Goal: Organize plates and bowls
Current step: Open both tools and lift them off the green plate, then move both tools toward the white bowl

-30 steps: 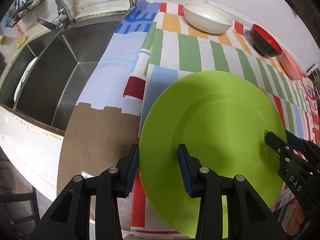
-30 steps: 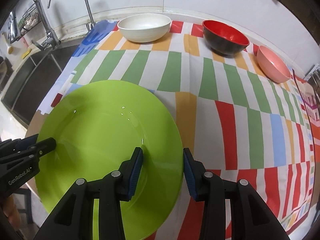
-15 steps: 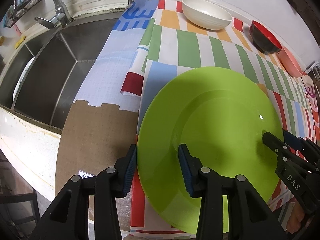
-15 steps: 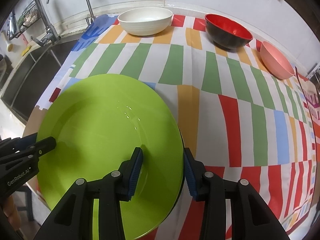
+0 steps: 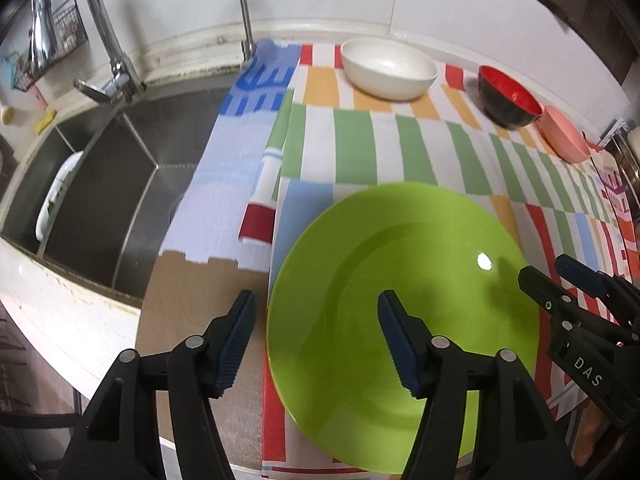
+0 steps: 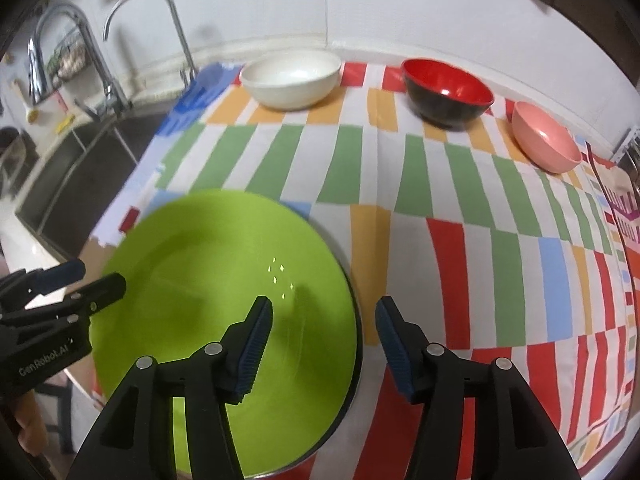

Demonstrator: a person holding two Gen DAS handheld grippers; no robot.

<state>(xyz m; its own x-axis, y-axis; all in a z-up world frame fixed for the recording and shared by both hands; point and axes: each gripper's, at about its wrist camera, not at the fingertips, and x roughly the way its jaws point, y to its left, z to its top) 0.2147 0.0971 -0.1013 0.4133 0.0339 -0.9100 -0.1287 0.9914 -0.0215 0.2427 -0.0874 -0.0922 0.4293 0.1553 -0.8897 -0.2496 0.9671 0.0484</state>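
One counter (image 5: 80,320) carries a striped cloth of green, red, orange and white bands (image 6: 460,200), with a steel sink (image 5: 120,168) beside it. Near the front edge lies a large, glossy lime-green round plate (image 5: 400,280), flat on the cloth. Along the back wall stand a cream bowl (image 6: 292,80), a red-and-black bowl (image 6: 448,94) and a smaller pink bowl (image 6: 546,142), well apart from the plate. Left claw (image 5: 316,340) straddles the plate's left rim, its jaws opening, pads off it. Right claw (image 6: 326,344) straddles the right rim, jaws likewise opening, nothing gripped.
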